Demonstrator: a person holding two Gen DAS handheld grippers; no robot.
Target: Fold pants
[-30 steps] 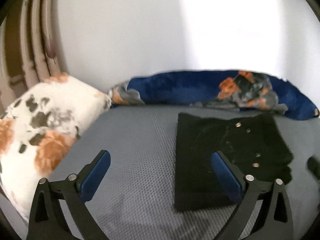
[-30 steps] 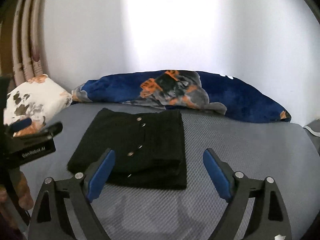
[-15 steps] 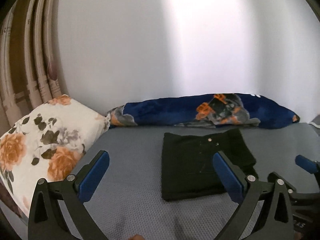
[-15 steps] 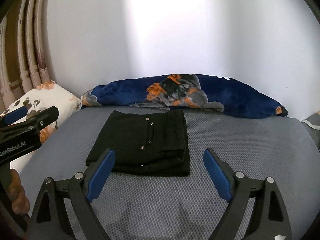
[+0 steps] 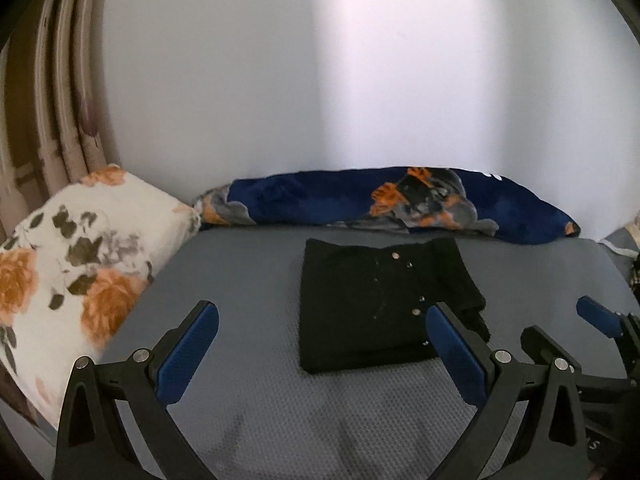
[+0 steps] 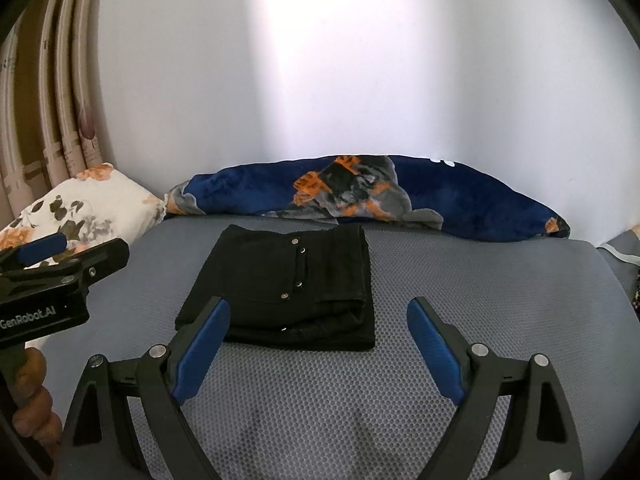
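Bed (image 5: 248, 392): grey cover with a fine honeycomb weave, set against a white wall.

Items lying on it:
- Pants (image 5: 376, 304), black, folded into a compact rectangle with metal studs showing on top; near the middle of the bed, flat.
- Pillow (image 5: 76, 268), white with orange flowers and dark leaves; at the left edge, well apart from the pants.
- Blanket (image 5: 400, 204), navy with orange and grey print, rolled long; along the far edge at the wall, its left end touching the pillow.
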